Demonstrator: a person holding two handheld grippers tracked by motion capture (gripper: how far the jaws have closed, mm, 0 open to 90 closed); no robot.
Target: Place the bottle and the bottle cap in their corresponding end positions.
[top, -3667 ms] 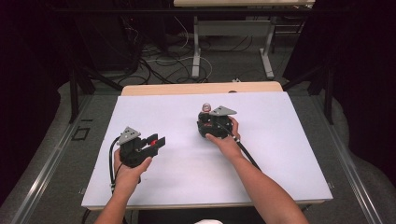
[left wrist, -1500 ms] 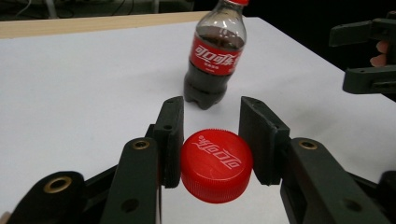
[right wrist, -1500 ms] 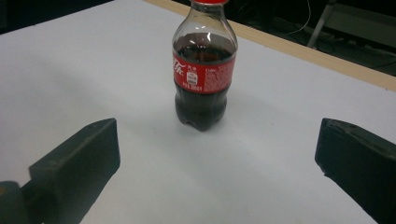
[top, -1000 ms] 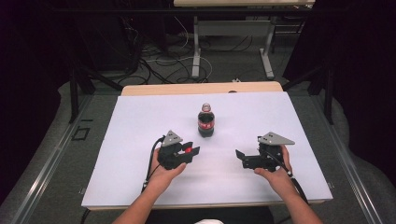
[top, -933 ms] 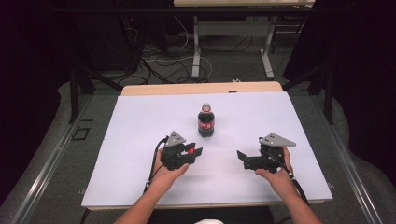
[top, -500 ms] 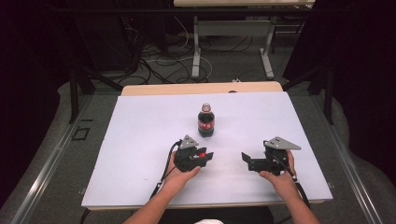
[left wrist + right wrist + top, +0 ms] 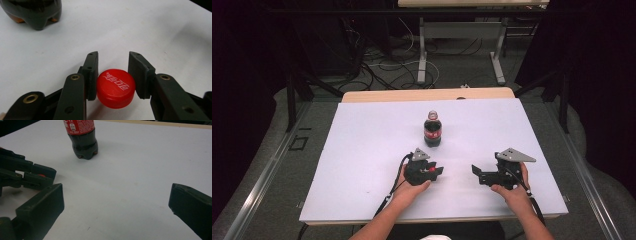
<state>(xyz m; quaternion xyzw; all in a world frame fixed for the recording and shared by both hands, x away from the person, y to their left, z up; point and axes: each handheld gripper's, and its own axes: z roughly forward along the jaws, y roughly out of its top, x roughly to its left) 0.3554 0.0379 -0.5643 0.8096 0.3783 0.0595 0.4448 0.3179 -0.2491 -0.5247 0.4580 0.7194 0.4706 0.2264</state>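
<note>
A small cola bottle with a red label stands upright mid-table; its dark base lies ahead of my left gripper, and the bottle also stands ahead of my right gripper. My left gripper sits just in front of the bottle, low over the table. Its jaws are shut on a red bottle cap, logo side up. My right gripper is to the right, pointing left, and stands wide open with nothing between its fingers. The left gripper's tips face it.
The white table top has a wooden strip along its far edge. Beyond it are a dark floor with cables and another table's legs.
My left gripper has carried the red cap to the right and down, ending in front of the bottle. The right gripper has barely shifted since a second ago.
</note>
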